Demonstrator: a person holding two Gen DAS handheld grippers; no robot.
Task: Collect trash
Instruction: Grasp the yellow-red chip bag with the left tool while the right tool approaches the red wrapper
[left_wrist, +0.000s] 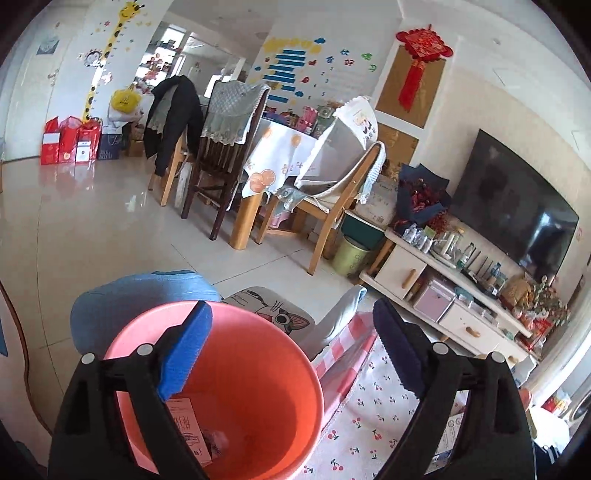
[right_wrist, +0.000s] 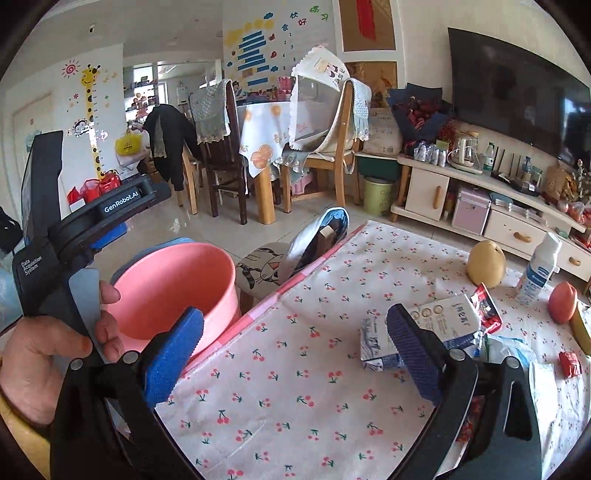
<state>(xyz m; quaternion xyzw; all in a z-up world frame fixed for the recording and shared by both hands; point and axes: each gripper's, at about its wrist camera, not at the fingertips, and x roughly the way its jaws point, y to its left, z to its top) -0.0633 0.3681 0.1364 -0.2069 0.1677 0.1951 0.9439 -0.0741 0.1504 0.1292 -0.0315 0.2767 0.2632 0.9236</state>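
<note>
A pink plastic bin (left_wrist: 236, 373) stands beside the table's left edge, with a printed carton (left_wrist: 188, 432) lying inside it. My left gripper (left_wrist: 291, 354) is open and empty just above the bin's mouth. In the right wrist view the bin (right_wrist: 173, 288) shows at the left, with the left gripper's body (right_wrist: 74, 236) over it. My right gripper (right_wrist: 295, 354) is open and empty above the cherry-print tablecloth (right_wrist: 295, 387). A blue-and-white milk carton (right_wrist: 432, 325), a red wrapper (right_wrist: 487, 306) and crumpled plastic (right_wrist: 509, 350) lie by its right finger.
A yellow pear (right_wrist: 485, 264), a white bottle (right_wrist: 539, 273), a peach (right_wrist: 563, 302) and a small red wrapper (right_wrist: 570, 363) sit at the table's right. A cat-print stool (right_wrist: 258, 269) and a chair stand beyond the table edge. Dining table, chairs and TV cabinet lie farther off.
</note>
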